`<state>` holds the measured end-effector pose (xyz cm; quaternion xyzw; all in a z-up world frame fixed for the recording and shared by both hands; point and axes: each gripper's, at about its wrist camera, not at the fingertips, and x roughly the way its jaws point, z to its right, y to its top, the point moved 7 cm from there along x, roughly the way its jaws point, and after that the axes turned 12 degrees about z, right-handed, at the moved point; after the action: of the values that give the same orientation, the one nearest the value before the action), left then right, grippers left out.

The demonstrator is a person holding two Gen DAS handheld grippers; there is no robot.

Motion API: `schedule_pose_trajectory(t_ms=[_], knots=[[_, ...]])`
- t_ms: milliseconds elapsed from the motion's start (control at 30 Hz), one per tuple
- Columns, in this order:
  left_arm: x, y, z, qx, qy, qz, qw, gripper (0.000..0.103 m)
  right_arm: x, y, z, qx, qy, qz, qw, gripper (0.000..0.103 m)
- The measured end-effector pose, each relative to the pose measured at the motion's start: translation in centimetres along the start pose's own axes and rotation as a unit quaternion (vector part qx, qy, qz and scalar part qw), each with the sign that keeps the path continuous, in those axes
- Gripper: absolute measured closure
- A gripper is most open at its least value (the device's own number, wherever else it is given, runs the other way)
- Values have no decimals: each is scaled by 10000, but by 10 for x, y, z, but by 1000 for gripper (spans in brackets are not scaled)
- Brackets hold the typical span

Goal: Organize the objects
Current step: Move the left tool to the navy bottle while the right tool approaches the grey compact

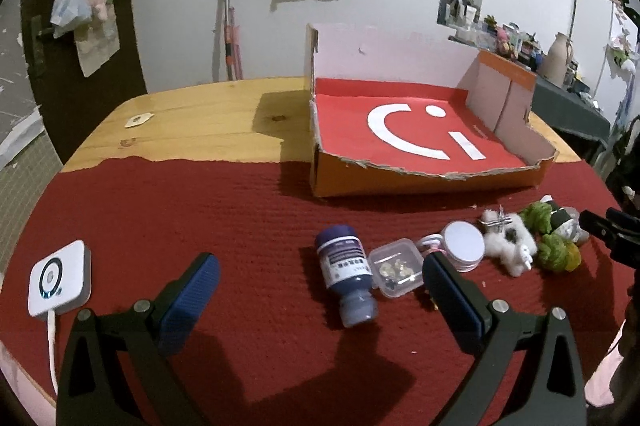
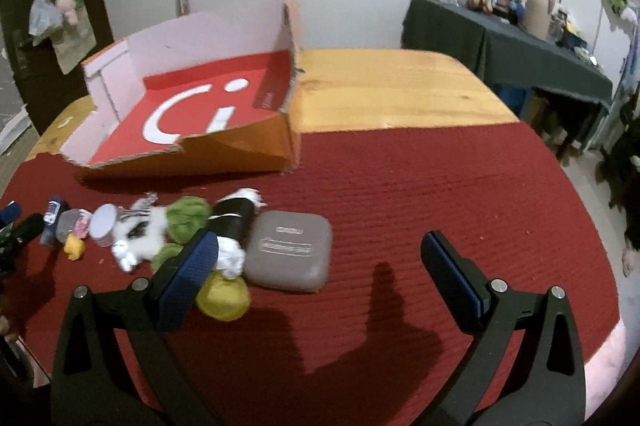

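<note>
- Both tongs stand spread and hold nothing — left gripper over the blue bottle, right gripper just beside the grey case.
- Cardboard box lies empty on the red cloth, behind the row.
- Clear plastic box, round tin and plush toys all wait outside — sorting looks unstarted.

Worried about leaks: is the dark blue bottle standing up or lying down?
Lying down. The blue bottle rests on its side on the red cloth, cap end toward the camera.
</note>
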<state>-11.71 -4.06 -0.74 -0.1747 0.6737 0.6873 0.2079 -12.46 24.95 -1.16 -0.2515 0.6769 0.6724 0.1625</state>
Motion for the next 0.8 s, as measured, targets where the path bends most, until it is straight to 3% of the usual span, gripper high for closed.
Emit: schedule_pose_trajectory(t_ms=[533, 800], knots=[[22, -10, -16, 275, 31, -416, 9987, 0, 27, -16, 1, -50, 42, -656, 9978, 0], [28, -11, -14, 379, -5, -461, 9982, 7, 28, -19, 1, -263, 32, -657, 9975, 0]])
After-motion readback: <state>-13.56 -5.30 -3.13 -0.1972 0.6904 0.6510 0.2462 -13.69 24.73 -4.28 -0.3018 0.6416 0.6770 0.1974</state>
